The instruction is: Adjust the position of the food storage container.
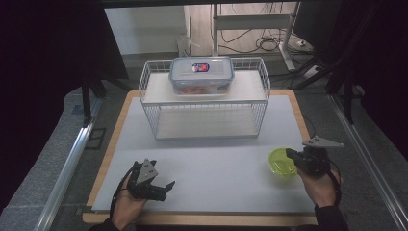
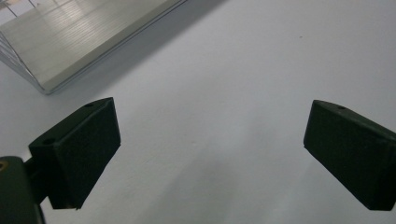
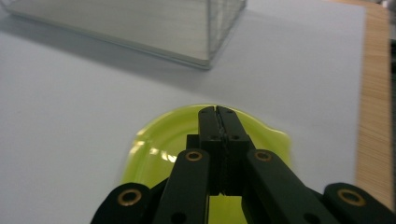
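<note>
1. High view: your right gripper (image 1: 292, 156) sits near the counter's (image 1: 216, 168) right front corner, its tip over the near right rim of the lime-green bowl (image 1: 281, 162). The bowl lies just ahead and to the left of your right hand, so that hand is by far the nearer one. Your left gripper (image 1: 161, 187) rests near the left front corner, well apart from the bowl, with its jaws spread. The white wire rack (image 1: 204, 96) stands at the middle of the back edge, with a clear lidded food container (image 1: 201, 74) on its upper shelf.

2. Left gripper view: the left gripper (image 2: 210, 140) shows its jaws wide open, with nothing between them, just bare counter (image 2: 224, 70). A corner of the wire rack (image 2: 70, 42) lies ahead to the left.

3. Right gripper view: the right gripper (image 3: 218, 114) has its jaws pressed fully together. They point across the bowl (image 3: 159, 149), their tips near its far rim. I cannot tell whether the rim is pinched between them; from here they seem to meet on nothing. The bowl is round, so there is no long axis to line up with. I'd judge that any grip on its rim needs the jaws astride the wall.
</note>
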Demonstrator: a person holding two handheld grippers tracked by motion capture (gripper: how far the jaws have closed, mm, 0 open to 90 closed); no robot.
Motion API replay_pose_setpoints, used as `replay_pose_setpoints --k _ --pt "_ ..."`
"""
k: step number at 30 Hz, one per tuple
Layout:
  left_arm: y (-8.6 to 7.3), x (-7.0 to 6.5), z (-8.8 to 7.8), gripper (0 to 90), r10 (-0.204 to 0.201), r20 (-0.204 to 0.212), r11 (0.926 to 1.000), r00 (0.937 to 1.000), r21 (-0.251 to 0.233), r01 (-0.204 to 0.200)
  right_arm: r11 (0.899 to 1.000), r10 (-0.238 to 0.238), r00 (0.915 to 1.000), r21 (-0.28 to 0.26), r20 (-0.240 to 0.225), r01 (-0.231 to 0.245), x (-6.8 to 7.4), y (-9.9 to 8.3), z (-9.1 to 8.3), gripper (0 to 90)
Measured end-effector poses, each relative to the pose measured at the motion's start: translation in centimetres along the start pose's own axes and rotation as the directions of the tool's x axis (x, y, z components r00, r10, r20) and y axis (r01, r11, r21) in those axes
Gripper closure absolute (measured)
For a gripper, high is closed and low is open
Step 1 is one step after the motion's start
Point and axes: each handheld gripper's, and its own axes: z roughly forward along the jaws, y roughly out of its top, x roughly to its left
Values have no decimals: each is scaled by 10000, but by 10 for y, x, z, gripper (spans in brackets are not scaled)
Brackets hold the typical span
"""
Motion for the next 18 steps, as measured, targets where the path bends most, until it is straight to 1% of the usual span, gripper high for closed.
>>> replay_pose_setpoints --k 3,6,7,10,13,18 --pt "0 0 0 38 5 -1 10000 10000 16 -5 9997 238 9988 -65 435 -235 -12 -3 -4 899" --pt "0 0 0 39 -4 5 10000 10000 31 4 9989 460 9958 -83 789 -455 -23 -6 -7 900" --pt "0 0 1 39 -63 24 10000 10000 20 63 9986 521 9947 -70 890 -517 -26 -8 -7 899" --pt "0 -1 1 39 -26 13 10000 10000 47 26 9974 697 9914 80 1111 -710 -35 -12 -6 899" --pt "0 -1 1 39 -10 5 10000 10000 73 10 9961 802 9898 282 1178 -841 -40 -16 -3 900" --pt "-1 -1 2 39 23 11 10000 10000 85 -23 9946 774 9896 591 1215 -851 -41 -19 2 900"
